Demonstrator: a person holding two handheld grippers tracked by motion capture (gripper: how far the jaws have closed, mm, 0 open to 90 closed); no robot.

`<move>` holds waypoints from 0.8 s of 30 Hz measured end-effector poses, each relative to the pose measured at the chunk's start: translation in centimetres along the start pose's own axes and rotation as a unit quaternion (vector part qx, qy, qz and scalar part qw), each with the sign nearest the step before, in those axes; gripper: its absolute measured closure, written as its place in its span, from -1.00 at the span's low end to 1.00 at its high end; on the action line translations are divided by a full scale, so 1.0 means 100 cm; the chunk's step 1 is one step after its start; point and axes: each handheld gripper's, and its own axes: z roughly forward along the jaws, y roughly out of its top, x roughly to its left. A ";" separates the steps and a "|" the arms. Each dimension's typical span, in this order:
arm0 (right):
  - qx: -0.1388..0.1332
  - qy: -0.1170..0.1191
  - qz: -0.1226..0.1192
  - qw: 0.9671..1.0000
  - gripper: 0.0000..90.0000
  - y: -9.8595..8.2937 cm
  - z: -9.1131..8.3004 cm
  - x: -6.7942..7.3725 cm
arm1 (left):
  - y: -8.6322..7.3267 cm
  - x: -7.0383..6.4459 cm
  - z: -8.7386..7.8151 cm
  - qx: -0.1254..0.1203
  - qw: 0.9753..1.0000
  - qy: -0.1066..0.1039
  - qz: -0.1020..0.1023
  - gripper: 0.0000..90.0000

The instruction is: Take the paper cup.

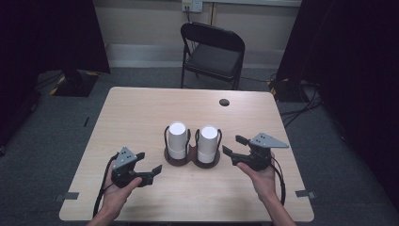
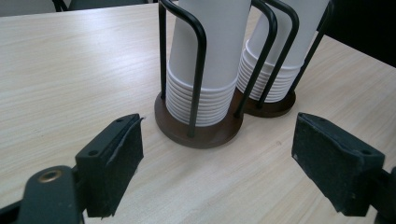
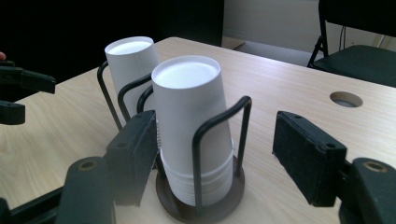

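Two cup stacks, upturned in holder at table centre, untouched; left gripper and right gripper flank them, jaws apart, nothing lifted yet.

A light wooden table carries a two-ring cup holder.

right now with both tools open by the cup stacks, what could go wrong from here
1. The black wire loops of the holder hug each stack, so a jaw of the right tool may catch a wire instead of the right cup stack.
2. The cups are nested tightly; lifting one may drag several up.
3. The left tool could nudge the left cup stack and tip the holder.
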 end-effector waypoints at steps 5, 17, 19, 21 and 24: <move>-0.002 0.008 -0.002 1.000 -0.32 0.005 0.008 0.003 | 0.000 0.000 0.000 0.000 1.000 -0.001 0.001 -0.63; -0.005 0.028 -0.021 0.999 -0.33 0.023 0.026 0.012 | 0.000 0.000 0.000 0.000 1.000 0.002 0.003 -0.61; -0.005 0.028 -0.021 0.999 -0.33 0.024 0.028 0.013 | 0.000 0.000 0.000 0.001 1.000 0.001 0.001 -0.61; -0.003 0.029 -0.022 0.999 -0.37 0.027 0.034 0.014 | 0.000 0.000 0.000 0.002 1.000 0.002 0.004 -0.61; -0.003 0.025 -0.031 0.999 -0.43 0.029 0.041 0.016 | 0.000 0.000 0.000 0.003 1.000 0.001 0.005 -0.61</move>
